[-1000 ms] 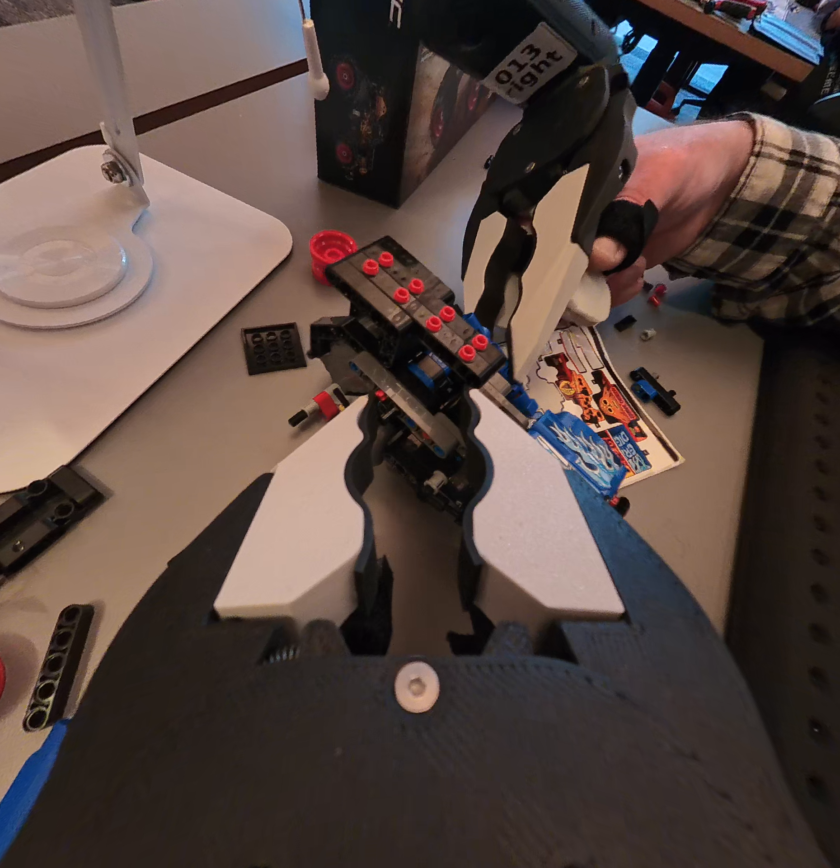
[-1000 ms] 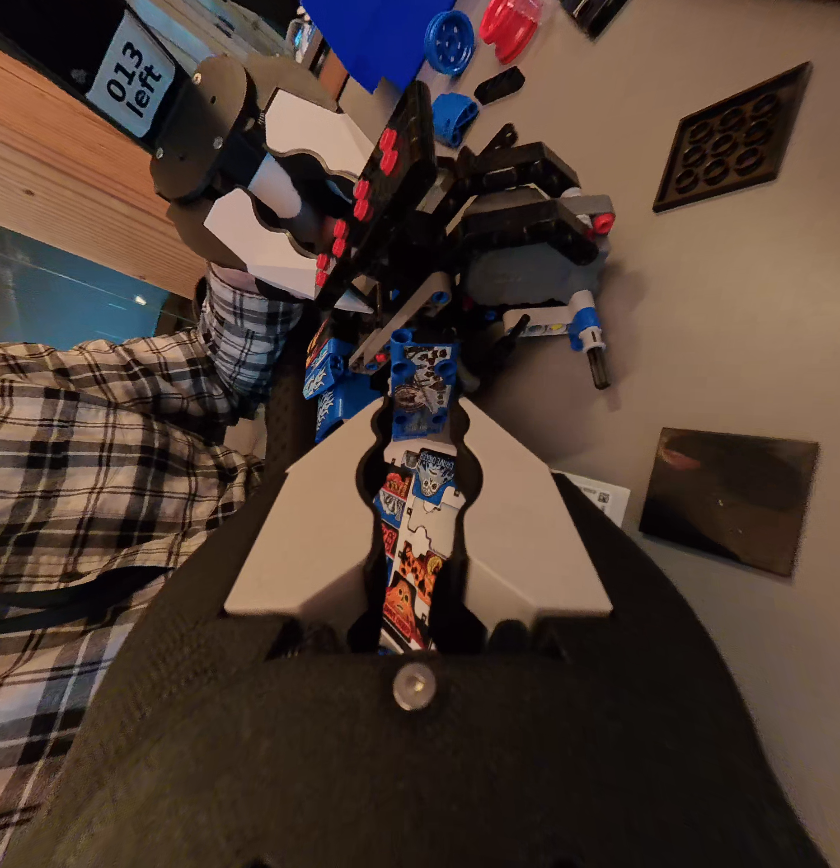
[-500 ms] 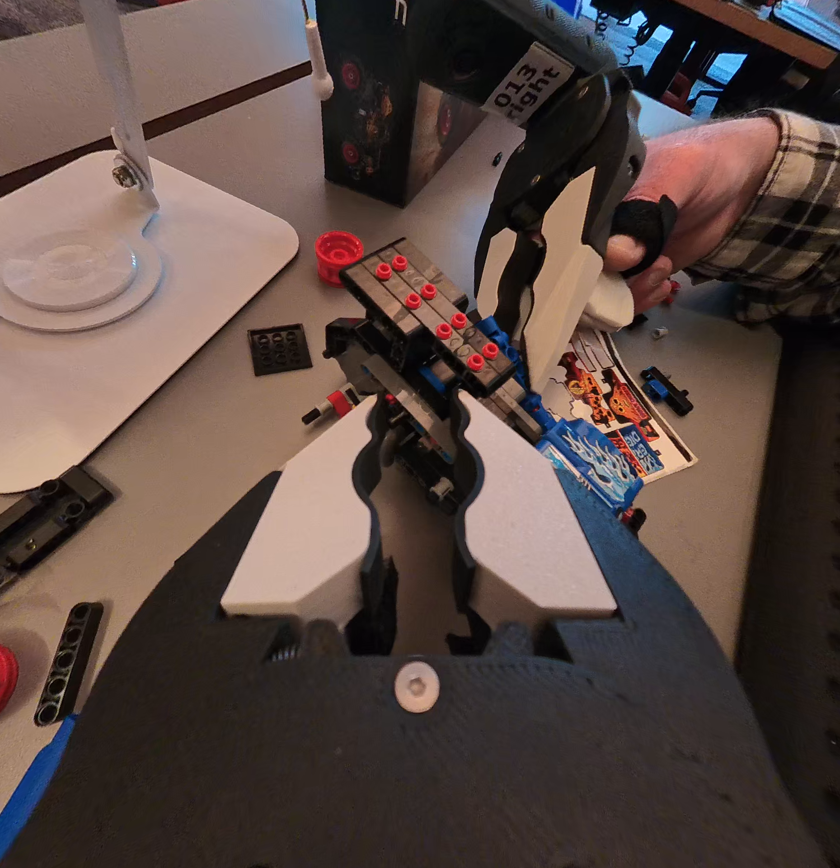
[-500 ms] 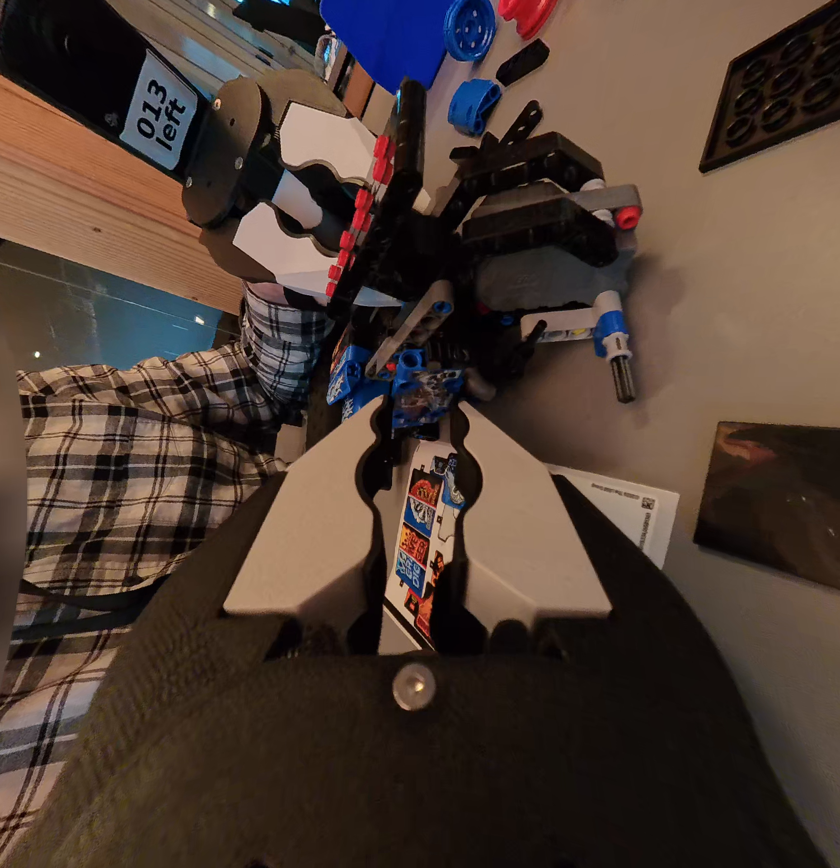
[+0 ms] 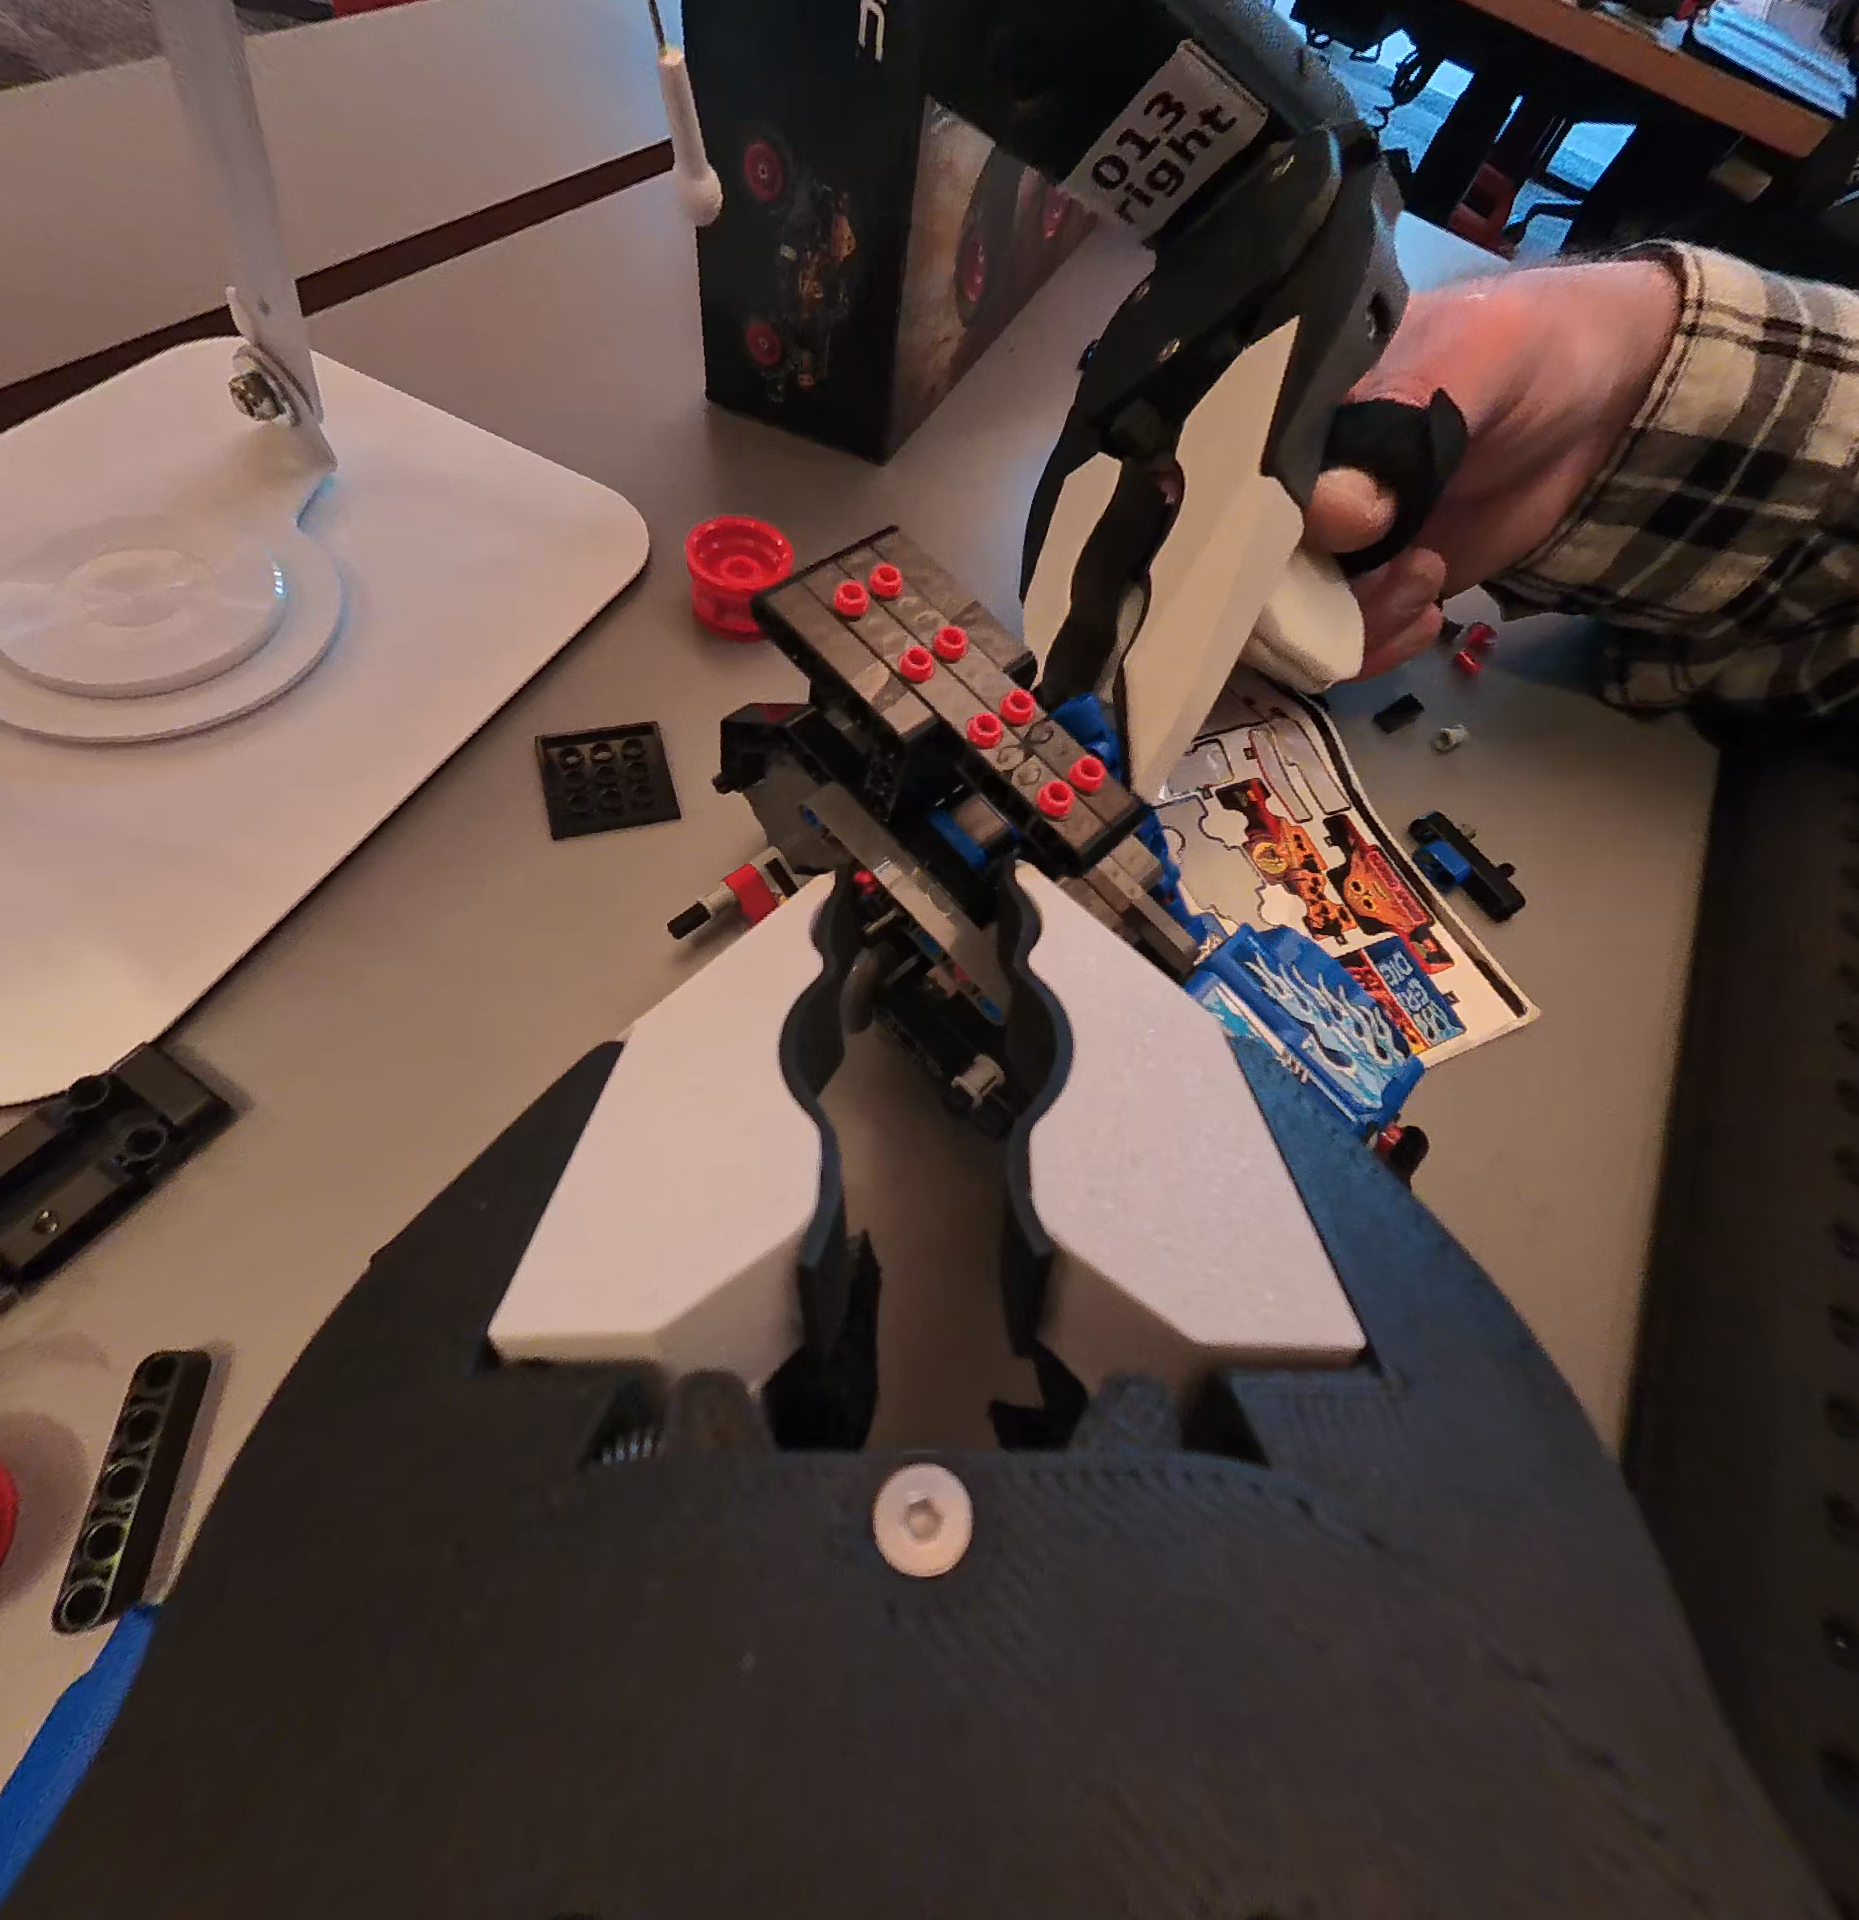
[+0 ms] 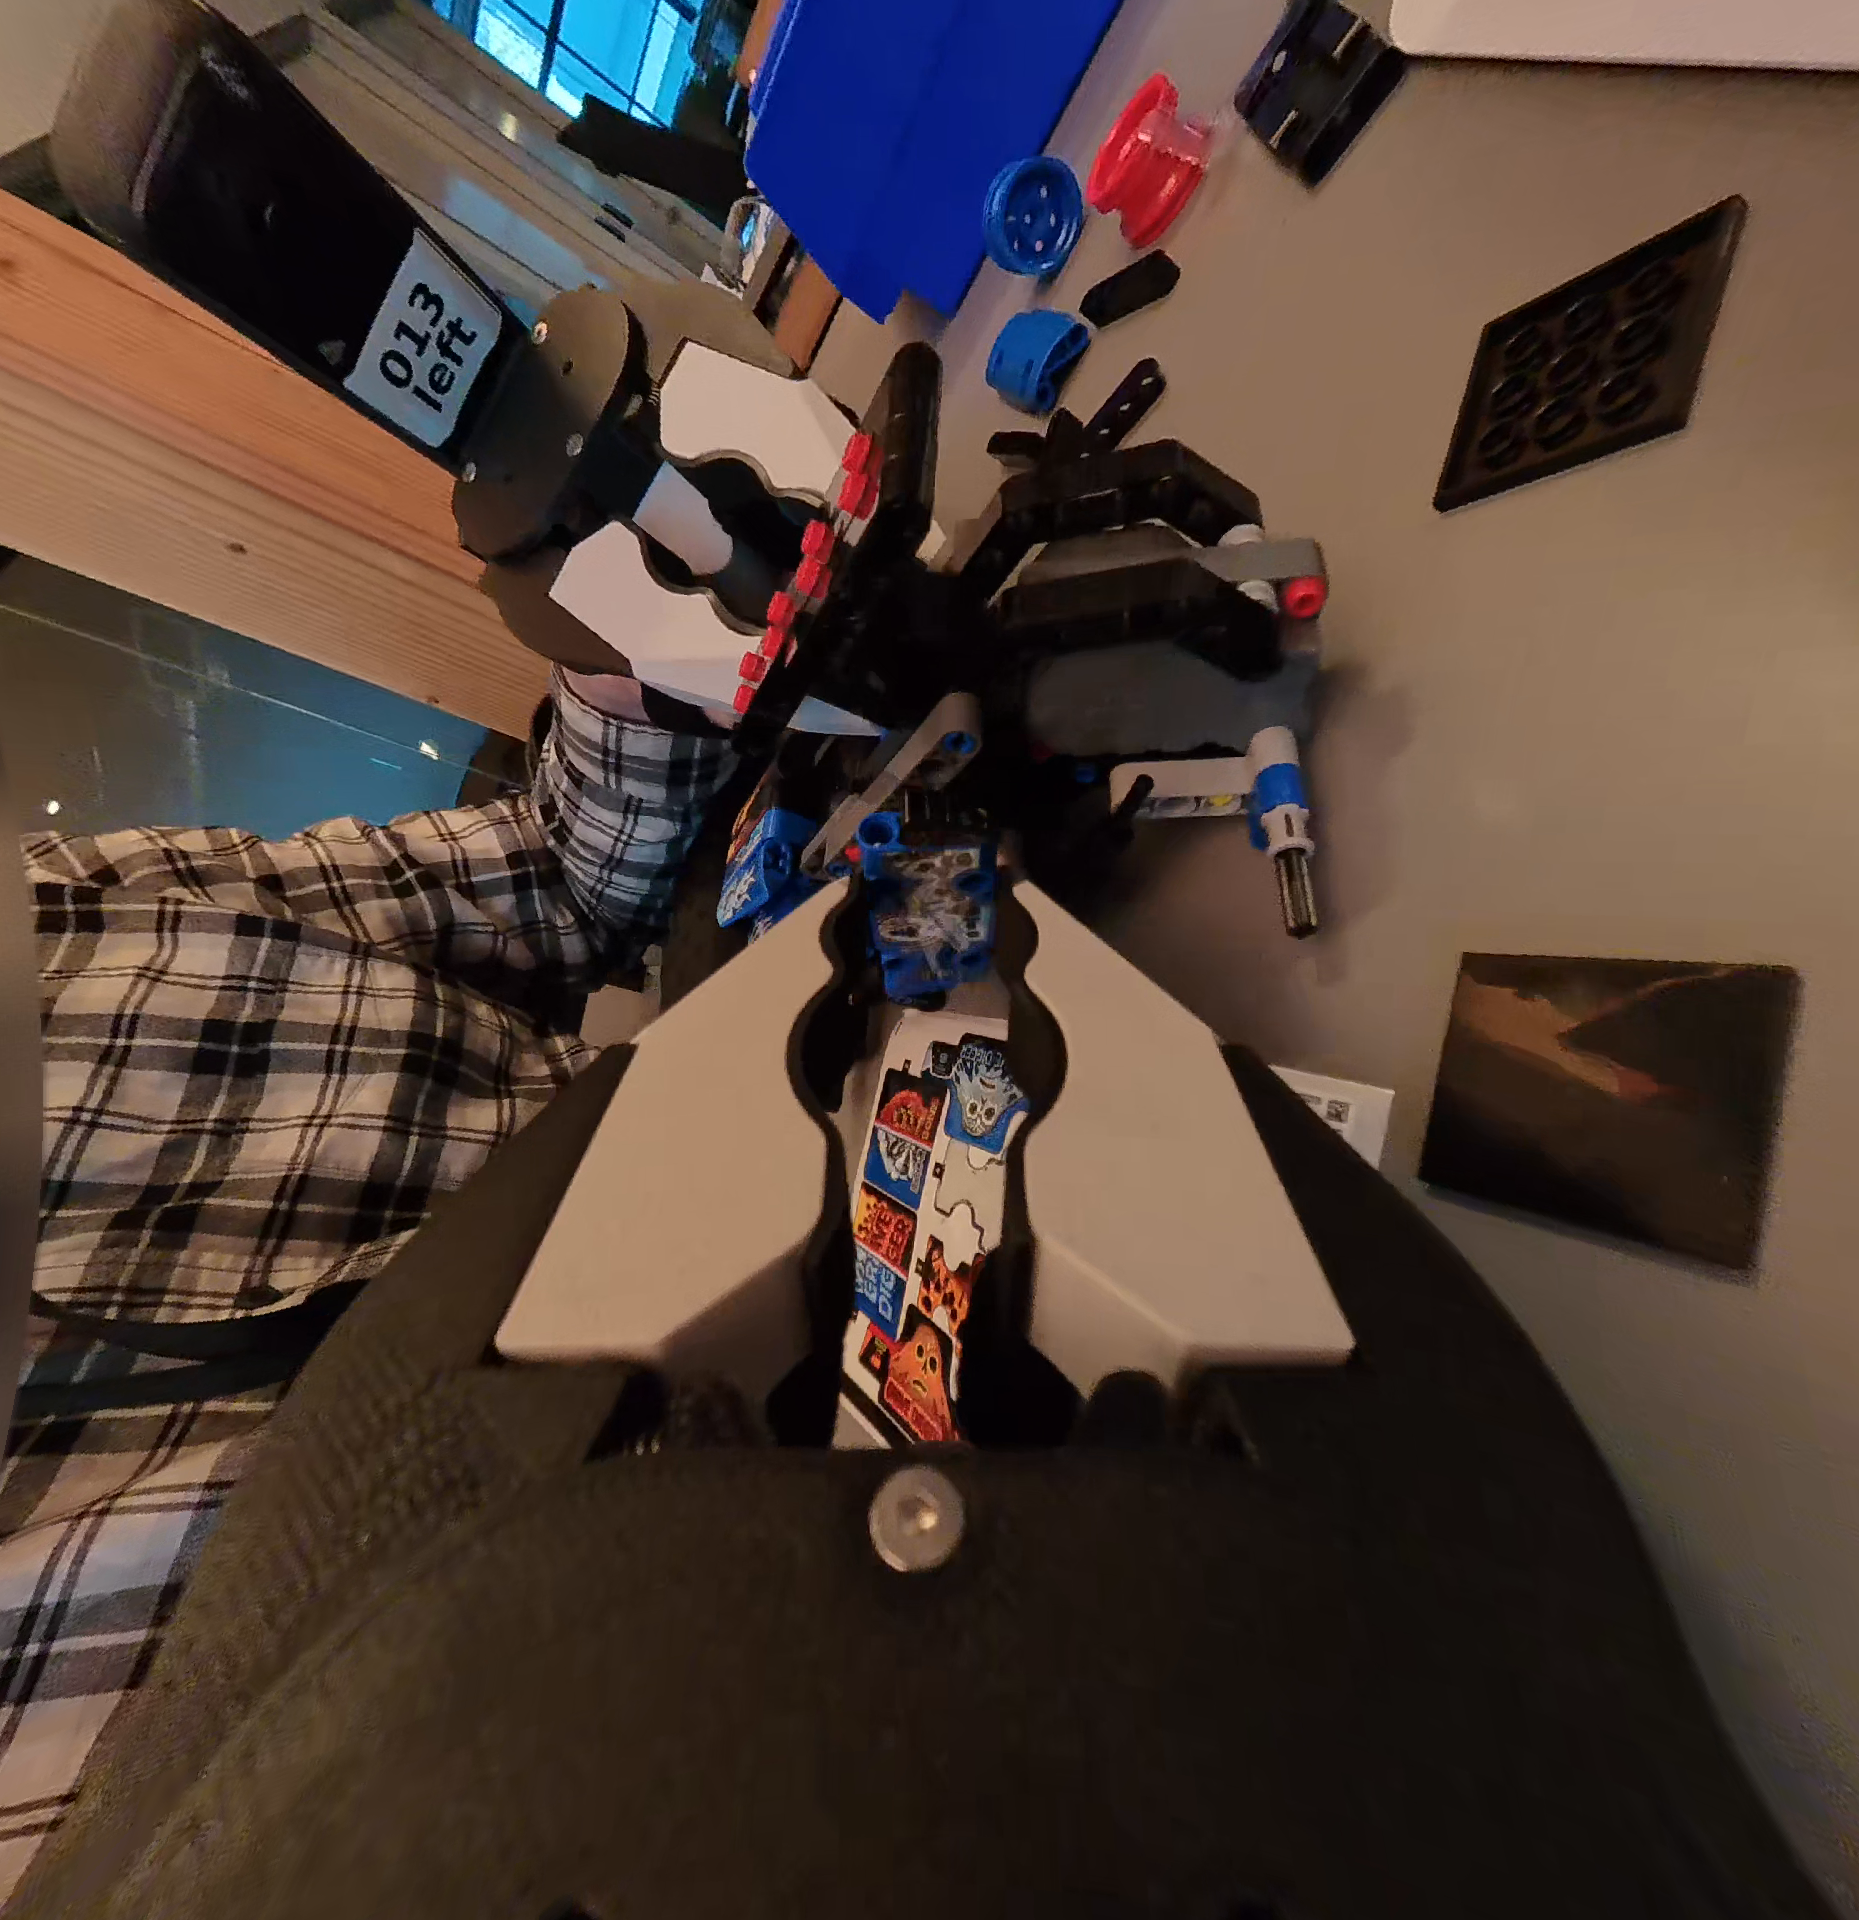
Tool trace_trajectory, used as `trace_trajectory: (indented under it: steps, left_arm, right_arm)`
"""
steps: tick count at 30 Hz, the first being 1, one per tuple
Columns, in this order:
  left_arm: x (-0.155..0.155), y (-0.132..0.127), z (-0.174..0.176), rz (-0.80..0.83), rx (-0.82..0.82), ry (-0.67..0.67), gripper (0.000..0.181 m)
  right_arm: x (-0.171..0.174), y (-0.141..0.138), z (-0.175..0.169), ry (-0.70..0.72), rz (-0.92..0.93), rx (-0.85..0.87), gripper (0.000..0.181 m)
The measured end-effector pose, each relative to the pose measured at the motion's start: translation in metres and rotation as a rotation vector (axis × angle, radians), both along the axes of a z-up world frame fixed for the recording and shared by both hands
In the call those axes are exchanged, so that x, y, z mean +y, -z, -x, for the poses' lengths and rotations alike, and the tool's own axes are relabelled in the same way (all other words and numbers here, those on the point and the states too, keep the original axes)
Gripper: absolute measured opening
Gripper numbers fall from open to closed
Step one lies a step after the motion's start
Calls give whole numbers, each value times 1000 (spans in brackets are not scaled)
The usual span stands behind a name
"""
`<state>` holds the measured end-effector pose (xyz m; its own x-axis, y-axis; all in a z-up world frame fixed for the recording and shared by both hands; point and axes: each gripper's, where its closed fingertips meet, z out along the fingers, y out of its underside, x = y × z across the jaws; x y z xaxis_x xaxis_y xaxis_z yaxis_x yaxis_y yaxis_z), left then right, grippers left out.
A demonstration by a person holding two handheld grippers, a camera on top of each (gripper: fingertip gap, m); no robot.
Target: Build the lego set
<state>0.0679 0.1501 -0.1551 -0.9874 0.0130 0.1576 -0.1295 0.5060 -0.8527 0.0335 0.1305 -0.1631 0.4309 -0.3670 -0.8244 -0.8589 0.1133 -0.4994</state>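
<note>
The half-built lego model [image 5: 935, 707], black with red studs on its top plate, stands tilted on the grey table [image 5: 468, 987]. My left gripper [image 5: 920, 899] is shut on the model's lower frame. In the right wrist view it [image 6: 800, 571] sits at the studded plate of the model [image 6: 1143, 603]. My right gripper [image 6: 925, 899] is shut on a blue printed piece [image 6: 930, 914] at the model's end. In the left wrist view it [image 5: 1101, 722] comes down from above onto that blue piece [image 5: 1081, 717], held by a hand in a plaid sleeve.
A sticker sheet [image 5: 1320, 862] lies under the right gripper. Also on the table are the lego box [image 5: 831, 229], a white lamp base [image 5: 229, 675], a red wheel [image 5: 738, 571], a black square plate [image 5: 608, 779], a black beam [image 5: 130, 1486], a blue printed panel [image 5: 1309, 1018] and a blue bin [image 6: 904, 135]. The gap from one gripper's tips to the other's is roughly 5 centimetres.
Both grippers keep the same jaw gap. The right gripper has drawn back slightly along the blue piece, and more of the sticker sheet shows between its fingers. The model has barely moved.
</note>
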Motion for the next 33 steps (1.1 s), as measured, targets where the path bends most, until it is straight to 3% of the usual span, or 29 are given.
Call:
trace_trajectory:
  steps: [9,22,27,31,33]
  left_arm:
    - [0,0,1,1,-11,1,25]
    - [-2,0,1,-5,-47,-2,25]
    - [-3,0,2,-10,-74,0,25]
    - [-2,1,-1,-17,-92,-15,24]
    - [-2,1,-1,-13,-87,-14,25]
  right_arm:
    - [2,0,0,-10,89,-21,21]
    - [-1,3,0,-96,453,-88,22]
    - [0,4,1,-163,306,-10,22]
    - [1,4,-1,-223,398,-12,22]
    - [5,4,-5,-199,358,-19,23]
